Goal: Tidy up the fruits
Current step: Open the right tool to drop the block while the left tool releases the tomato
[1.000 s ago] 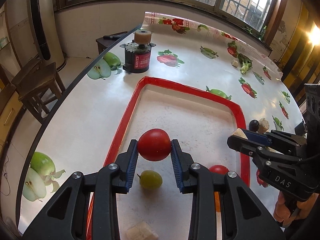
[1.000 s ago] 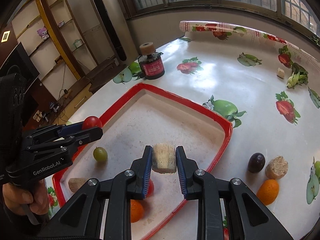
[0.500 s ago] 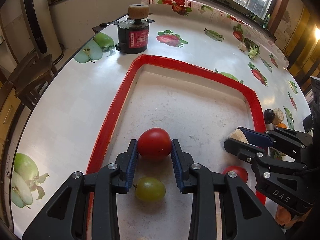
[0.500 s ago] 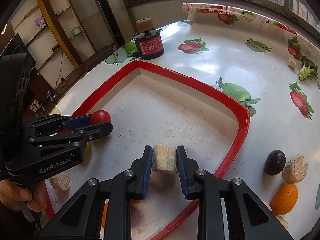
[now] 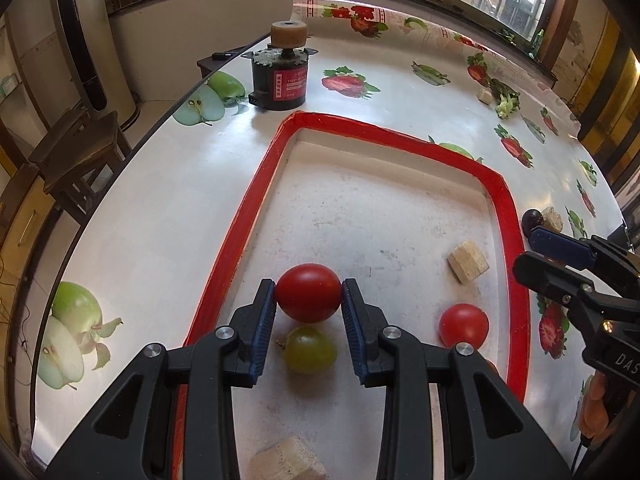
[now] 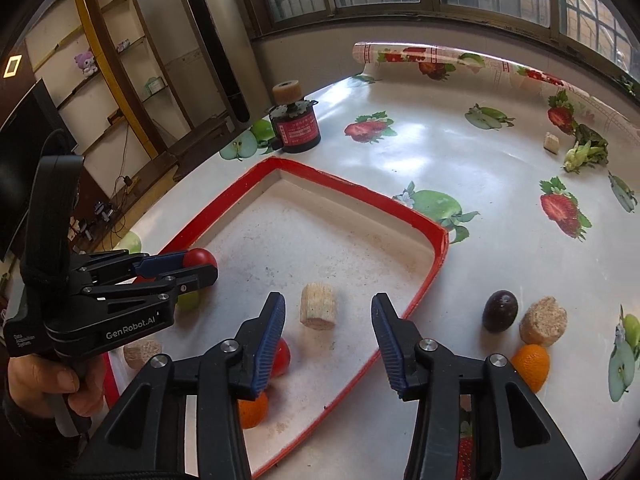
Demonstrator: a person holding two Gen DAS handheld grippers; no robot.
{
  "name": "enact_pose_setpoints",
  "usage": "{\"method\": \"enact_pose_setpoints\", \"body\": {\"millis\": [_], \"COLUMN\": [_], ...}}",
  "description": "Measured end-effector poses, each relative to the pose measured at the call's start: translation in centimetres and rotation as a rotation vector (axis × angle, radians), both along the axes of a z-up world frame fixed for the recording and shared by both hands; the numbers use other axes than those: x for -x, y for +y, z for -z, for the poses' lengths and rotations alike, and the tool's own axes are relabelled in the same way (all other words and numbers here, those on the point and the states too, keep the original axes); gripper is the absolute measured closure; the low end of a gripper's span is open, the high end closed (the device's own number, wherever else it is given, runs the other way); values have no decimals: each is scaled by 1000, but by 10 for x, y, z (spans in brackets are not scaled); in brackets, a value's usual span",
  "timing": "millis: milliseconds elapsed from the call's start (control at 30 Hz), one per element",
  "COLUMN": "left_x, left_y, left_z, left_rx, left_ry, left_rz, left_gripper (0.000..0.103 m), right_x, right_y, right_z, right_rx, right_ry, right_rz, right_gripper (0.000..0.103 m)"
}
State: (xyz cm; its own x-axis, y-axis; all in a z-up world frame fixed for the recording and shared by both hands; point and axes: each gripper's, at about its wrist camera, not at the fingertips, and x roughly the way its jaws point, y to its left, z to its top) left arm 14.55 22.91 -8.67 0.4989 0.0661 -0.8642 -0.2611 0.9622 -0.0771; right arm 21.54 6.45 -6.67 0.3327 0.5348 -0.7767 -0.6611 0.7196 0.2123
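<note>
Holding a round red tomato over the white tray with the red rim, the left gripper has both blue pads pressed on the fruit's flanks. Step in hand, as judged: placing pieces into the tray. The tomato looks to hang just above the tray floor, near the rim at 9 o'clock of it. A round green grape lies on the tray at 6 o'clock of the tomato, between the left fingers. A second small red tomato rests at 4 o'clock.

The tan cork-like cylinder lies free on the tray floor. The right gripper has just been opening; its jaws stand apart, the cylinder at 12 o'clock of the gap, no pad touching it.

Outside the rim, at 3 o'clock of the right gripper: a dark purple oval fruit, a tan round block, a small orange citrus.

Next, probably: lower the tomato clear of the grape, then release. Risk: rolling against the grape.
</note>
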Motion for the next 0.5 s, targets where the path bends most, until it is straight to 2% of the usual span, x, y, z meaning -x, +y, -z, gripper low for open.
{"method": "enact_pose_setpoints", "body": {"millis": [133, 267, 500], "left_x": [6, 13, 17], "left_y": [-3, -7, -12], "left_z": [-6, -14, -16], "left_rx": [-3, -12, -19], "left_ry": [-11, -39, -37], "left_rz": [-8, -11, -4], "left_gripper": [70, 54, 54], "right_x": [5, 11, 21], "right_y": [-13, -26, -44], "right_z": [-9, -14, -17], "right_rx": [-17, -29, -41], "right_ry": [-6, -8, -10], "right_rz": [13, 23, 38], "right_gripper": [53, 47, 47]}}
